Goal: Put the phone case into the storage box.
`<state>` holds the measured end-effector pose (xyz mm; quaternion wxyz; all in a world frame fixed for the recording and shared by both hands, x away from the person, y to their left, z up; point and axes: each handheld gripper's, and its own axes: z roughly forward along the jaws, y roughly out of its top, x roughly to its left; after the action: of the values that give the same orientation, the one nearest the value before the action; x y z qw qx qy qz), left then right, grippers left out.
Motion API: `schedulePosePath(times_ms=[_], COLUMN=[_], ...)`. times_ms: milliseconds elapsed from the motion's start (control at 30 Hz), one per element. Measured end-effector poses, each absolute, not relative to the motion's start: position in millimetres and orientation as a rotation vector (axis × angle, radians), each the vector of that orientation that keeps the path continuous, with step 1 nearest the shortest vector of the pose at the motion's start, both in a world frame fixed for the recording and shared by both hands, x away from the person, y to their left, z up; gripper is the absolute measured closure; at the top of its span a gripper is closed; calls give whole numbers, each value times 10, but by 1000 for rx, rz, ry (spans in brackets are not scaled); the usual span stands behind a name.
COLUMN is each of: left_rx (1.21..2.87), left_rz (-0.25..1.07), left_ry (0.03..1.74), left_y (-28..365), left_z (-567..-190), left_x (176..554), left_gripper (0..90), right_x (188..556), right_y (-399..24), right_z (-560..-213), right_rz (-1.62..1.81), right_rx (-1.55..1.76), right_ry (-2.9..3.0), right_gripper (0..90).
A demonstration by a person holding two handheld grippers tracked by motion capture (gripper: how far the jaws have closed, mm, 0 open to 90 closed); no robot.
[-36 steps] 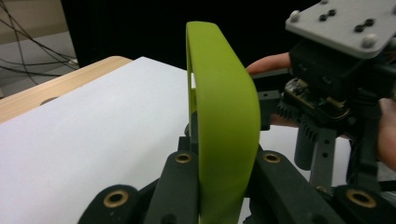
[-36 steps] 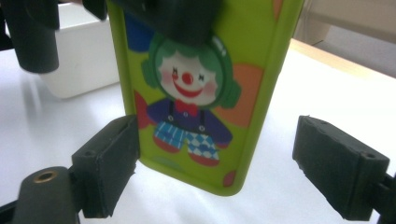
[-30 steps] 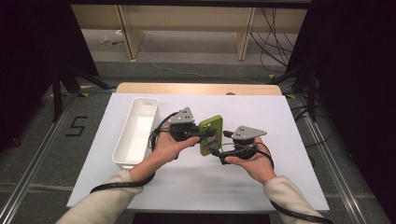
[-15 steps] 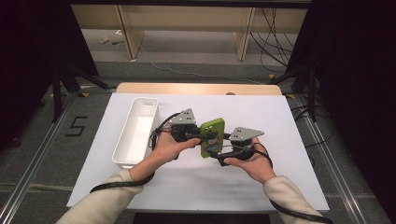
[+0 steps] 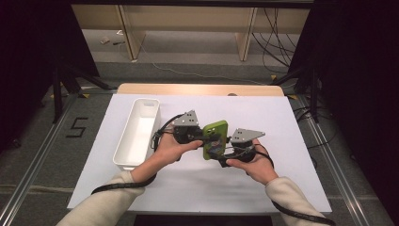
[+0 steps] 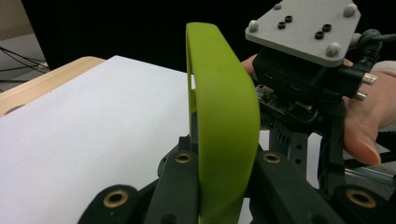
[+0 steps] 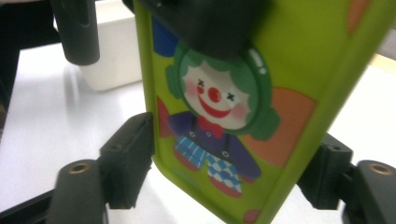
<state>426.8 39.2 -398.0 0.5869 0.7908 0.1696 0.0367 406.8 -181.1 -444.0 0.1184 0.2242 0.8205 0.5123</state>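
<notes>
High view: near the middle of the frame, above the white sheet covering the table, a lime-green phone case hangs between the two grippers, standing on edge. The left gripper has its jaws clamped on the case's thin edge, seen close up in the left gripper view, where the case rises as a curved green band from between the black jaws. In the right gripper view the case tilts across the picture and bears a cartoon clown with green hair, a red nose, a red bow tie and checked blue trousers, with orange patches beside it. The right gripper has its jaws on either side of the case's lower end; they have just been closing, and the left-hand pad sits at the case's edge, while the far pad is partly behind the case, so contact cannot be told. The case's top and right corner are cut off there, and a dark jaw covers the clown's head. A white tray lies at the left of the sheet.
</notes>
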Motion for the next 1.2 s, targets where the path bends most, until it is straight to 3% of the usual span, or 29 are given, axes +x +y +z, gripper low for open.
schedulePosePath(times_ms=[333,767,900,1000,1200], left_rx=[1841,1830,1821,1820,1798], left_rz=[94,138,142,147,177], left_ry=[381,372,374,393,426], left_y=[380,396,414,424,428], left_z=[-3984,-3979,-3976,-3963,-3960], left_x=[4270,4275,4289,4288,4294], left_gripper=[837,813,762,675,545], right_x=[4104,4142,4149,4156,4144], right_y=[-1869,-1927,-1961,-1982,-1987], right_z=[-4451,-4468,-4463,-4463,-4430], right_rz=[1549,1584,1611,1650,1673], right_rx=[697,701,717,725,757], right_ry=[2403,2466,2472,2479,2477], right_gripper=[417,632,709,775,783])
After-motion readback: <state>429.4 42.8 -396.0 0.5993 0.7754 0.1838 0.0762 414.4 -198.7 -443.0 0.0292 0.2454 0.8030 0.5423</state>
